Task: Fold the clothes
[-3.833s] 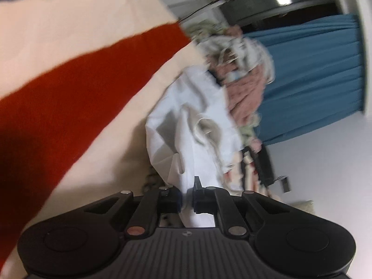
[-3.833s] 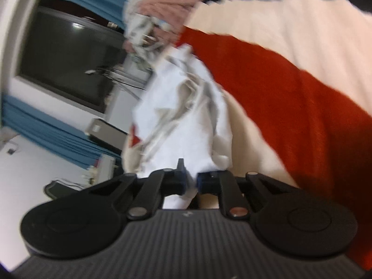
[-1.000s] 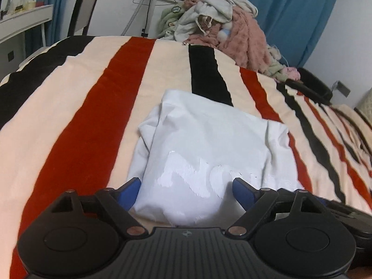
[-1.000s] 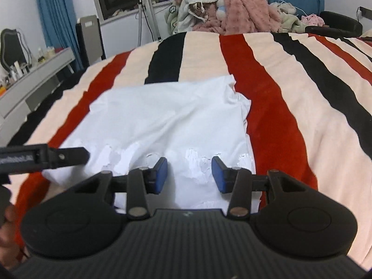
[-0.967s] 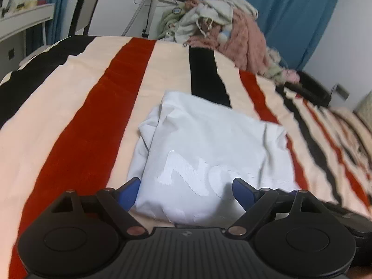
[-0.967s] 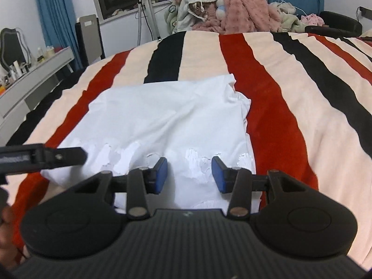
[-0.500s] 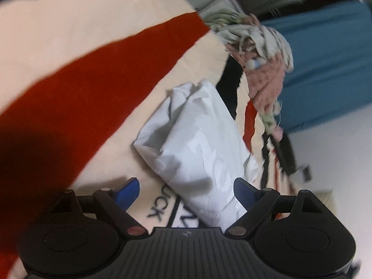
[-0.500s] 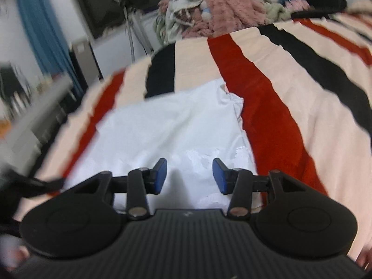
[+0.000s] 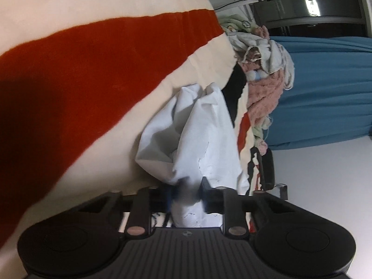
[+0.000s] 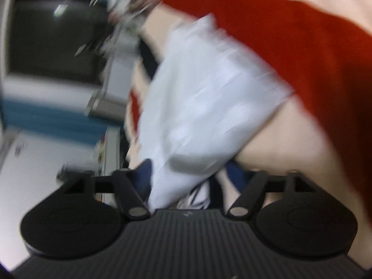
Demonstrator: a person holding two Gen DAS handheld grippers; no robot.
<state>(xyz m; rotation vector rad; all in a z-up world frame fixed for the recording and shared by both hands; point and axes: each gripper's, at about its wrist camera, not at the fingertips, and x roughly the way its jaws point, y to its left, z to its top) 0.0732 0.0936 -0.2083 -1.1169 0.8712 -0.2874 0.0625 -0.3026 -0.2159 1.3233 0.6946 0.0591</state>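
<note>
left gripper (image 9: 186, 196): i see jaws closing, pinching the white shirt (image 9: 204, 137)
right gripper (image 10: 188, 176): closing around shirt's edge, grip unclear
shirt: on the striped blanket (image 9: 93, 69)

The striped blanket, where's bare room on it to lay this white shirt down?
Free: the red and cream bands of the striped blanket beside the white shirt. Crowded: the clothes pile at the far end, against the blue curtain.
</note>
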